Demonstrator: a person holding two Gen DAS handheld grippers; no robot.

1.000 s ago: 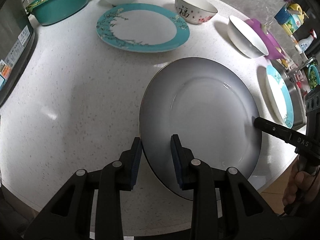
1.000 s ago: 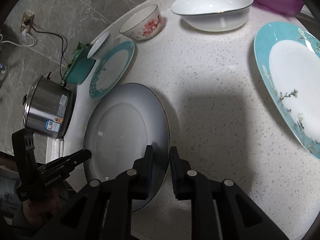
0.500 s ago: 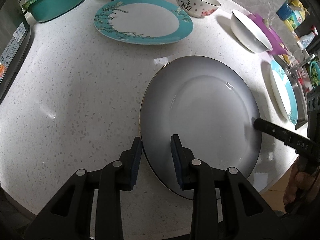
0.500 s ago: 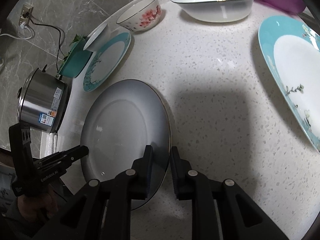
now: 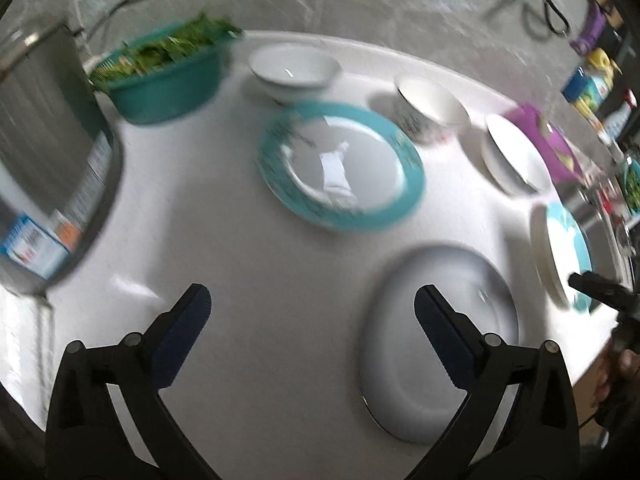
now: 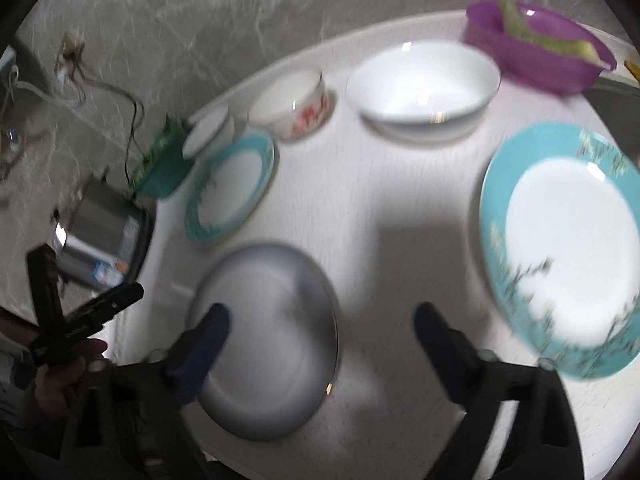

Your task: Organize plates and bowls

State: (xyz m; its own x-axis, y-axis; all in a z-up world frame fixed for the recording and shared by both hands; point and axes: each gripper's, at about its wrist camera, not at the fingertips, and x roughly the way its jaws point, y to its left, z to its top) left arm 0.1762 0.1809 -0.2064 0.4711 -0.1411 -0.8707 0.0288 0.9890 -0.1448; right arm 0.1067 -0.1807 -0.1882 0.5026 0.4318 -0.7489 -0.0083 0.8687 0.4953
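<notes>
- Grey plate lies flat on the white speckled bench, near its front edge; half a second ago both tools pinched its rim.
- Left tool and right tool now stand wide open and empty, so the plate looks released.
- Glossy glazed ware: two teal-rimmed plates, and three rounded bowls behind them, seemingly unsorted.

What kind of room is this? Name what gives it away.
Most likely a home kitchen: a white speckled countertop against a grey marbled wall, a steel pot by a teal basin of leafy greens, and plates and bowls such as the grey plate laid out.
</notes>
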